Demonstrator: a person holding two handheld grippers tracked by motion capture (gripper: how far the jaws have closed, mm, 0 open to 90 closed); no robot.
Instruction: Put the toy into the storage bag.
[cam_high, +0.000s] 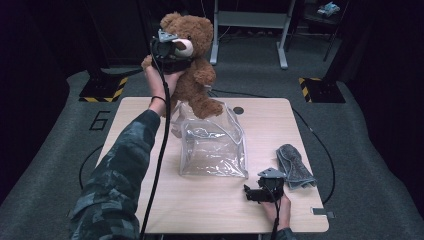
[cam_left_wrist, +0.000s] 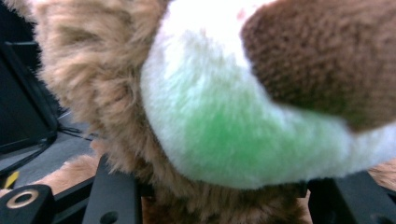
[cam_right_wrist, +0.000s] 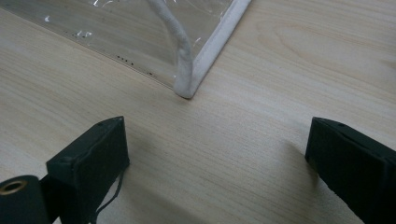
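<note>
A brown teddy bear (cam_high: 197, 75) with a white muzzle hangs in the air above the far side of the table, one foot dipping toward the mouth of a clear plastic bag (cam_high: 215, 147). My left gripper (cam_high: 172, 50) is shut on the teddy bear at its head. In the left gripper view its fur and muzzle (cam_left_wrist: 224, 116) press between the black jaws. The bag, with white trim, stands open in the table's middle. My right gripper (cam_high: 249, 193) rests open on the wood by the front edge. The bag's trimmed corner (cam_right_wrist: 187, 84) lies just ahead of the spread jaws of my right gripper (cam_right_wrist: 217, 158).
A grey cloth (cam_high: 295, 167) lies crumpled at the right of the wooden table (cam_high: 210, 210), beside the right hand. A small dark round hole (cam_high: 238, 110) sits near the far edge. Beyond are striped stand bases (cam_high: 102, 90) and a grey desk frame (cam_high: 250, 20) on the floor.
</note>
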